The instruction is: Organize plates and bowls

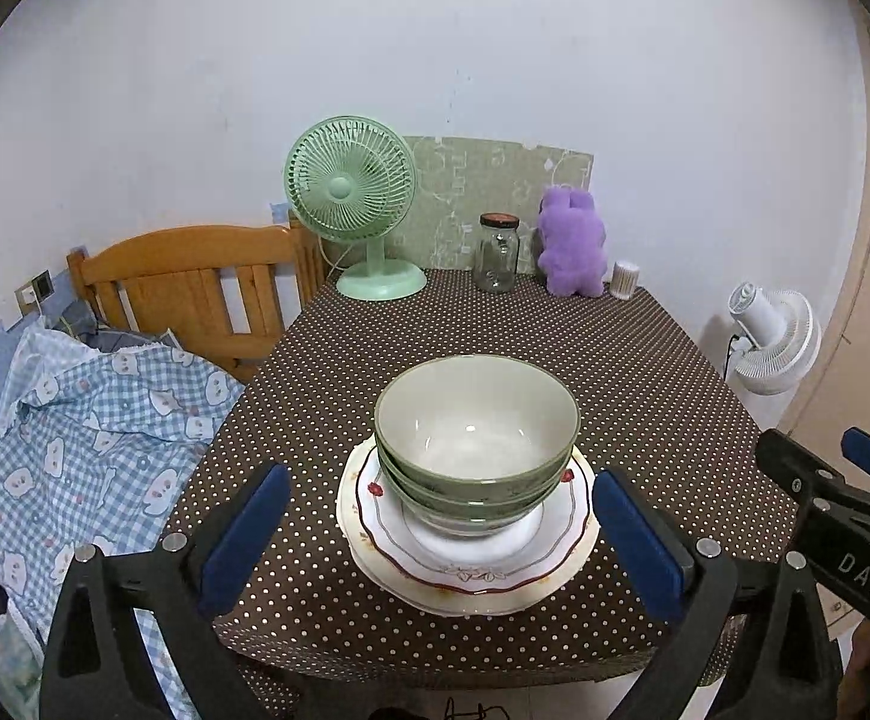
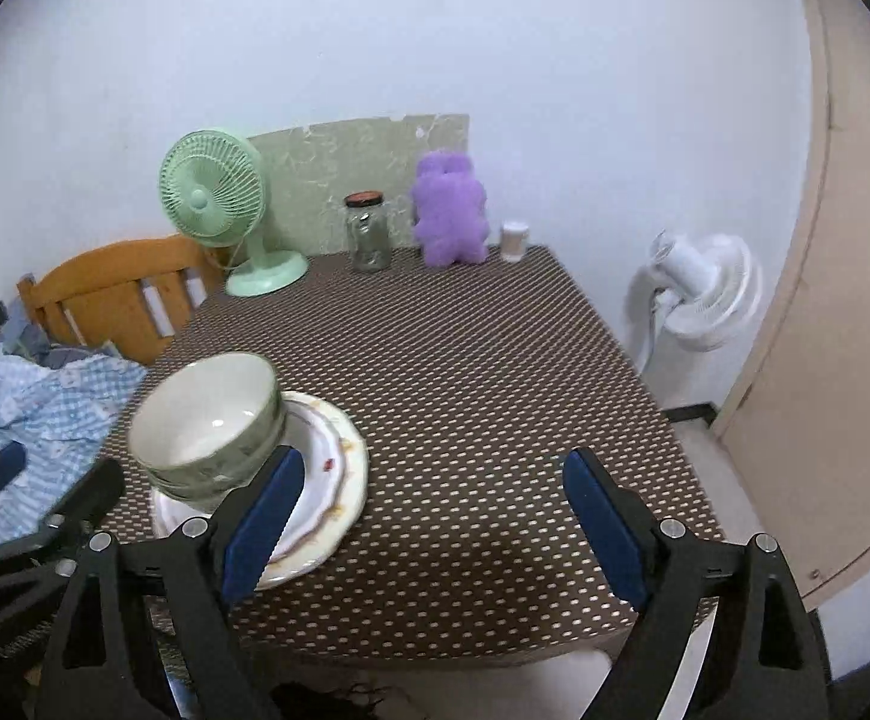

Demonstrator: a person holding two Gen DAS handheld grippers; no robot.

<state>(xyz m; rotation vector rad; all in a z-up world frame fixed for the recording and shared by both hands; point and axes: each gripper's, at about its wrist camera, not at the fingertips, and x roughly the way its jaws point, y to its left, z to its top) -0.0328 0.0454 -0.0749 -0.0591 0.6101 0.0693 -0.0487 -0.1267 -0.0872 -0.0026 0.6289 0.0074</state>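
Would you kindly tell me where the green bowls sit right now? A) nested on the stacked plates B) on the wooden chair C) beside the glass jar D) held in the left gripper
A: the green bowls sit nested on the stacked plates, and both grippers are open and empty.

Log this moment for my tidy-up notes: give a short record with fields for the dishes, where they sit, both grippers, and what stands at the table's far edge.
dishes: green ceramic bowls nested on stacked white floral plates
surface: brown polka-dot tablecloth, near edge
left gripper: open, fingers either side of the stack, not touching
right gripper: open, empty, right of the stack
far edge: mint-green desk fan, glass jar, purple plush toy
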